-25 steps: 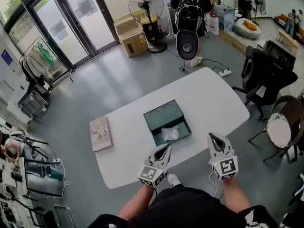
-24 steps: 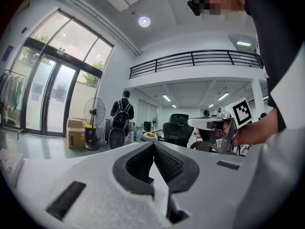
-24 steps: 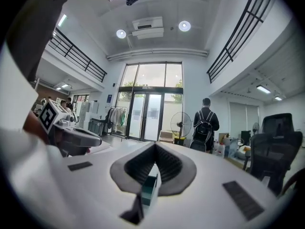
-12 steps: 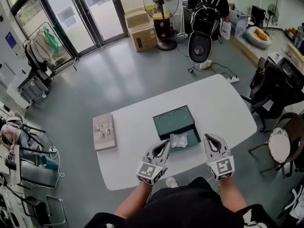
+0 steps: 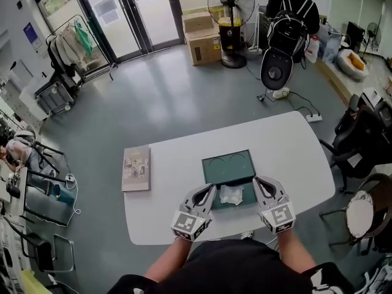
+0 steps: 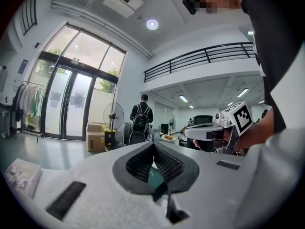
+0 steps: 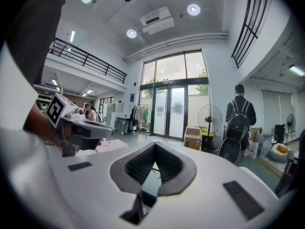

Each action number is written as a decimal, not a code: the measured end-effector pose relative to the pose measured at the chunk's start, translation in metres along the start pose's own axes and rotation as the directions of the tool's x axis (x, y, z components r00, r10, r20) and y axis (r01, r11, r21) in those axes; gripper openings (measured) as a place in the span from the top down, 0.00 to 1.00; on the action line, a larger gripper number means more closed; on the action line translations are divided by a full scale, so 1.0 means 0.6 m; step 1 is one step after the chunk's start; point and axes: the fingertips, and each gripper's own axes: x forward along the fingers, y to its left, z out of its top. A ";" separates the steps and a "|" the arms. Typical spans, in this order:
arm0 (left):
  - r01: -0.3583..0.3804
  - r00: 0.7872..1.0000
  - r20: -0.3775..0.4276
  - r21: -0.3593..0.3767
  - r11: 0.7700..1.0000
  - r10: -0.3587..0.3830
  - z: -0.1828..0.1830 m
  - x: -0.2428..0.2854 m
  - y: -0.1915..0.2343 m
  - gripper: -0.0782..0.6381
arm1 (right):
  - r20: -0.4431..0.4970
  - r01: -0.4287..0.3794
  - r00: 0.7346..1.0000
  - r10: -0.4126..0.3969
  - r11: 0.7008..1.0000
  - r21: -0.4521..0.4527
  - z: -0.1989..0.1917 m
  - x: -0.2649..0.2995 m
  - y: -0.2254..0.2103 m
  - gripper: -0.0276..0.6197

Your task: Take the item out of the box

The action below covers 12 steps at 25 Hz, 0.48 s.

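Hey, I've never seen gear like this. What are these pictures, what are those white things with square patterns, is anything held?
A person holds a gripper in each hand: the left gripper and the right gripper; the patterned cubes belong to them. One picture comes from a head camera looking down; the other two from cameras riding on the grippers, looking along their jaws. The white table bears an open green box with a crumpled white item inside, and a flat book-like thing. All jaws are shut, holding nothing.
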 end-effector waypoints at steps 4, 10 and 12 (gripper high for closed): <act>-0.064 0.998 -0.011 -0.002 0.998 0.064 -0.011 0.007 0.024 0.88 | -0.014 -0.073 0.997 0.072 0.997 -0.017 0.001 0.034 -0.012 0.95; -0.141 0.990 -0.023 0.006 0.990 0.142 -0.023 0.012 0.053 0.88 | -0.069 -0.180 0.982 0.177 0.983 -0.046 -0.027 0.087 -0.001 0.95; -0.160 0.987 -0.032 0.010 0.987 0.160 -0.026 0.007 0.062 0.88 | -0.089 -0.218 0.973 0.213 0.974 -0.052 -0.031 0.103 0.012 0.95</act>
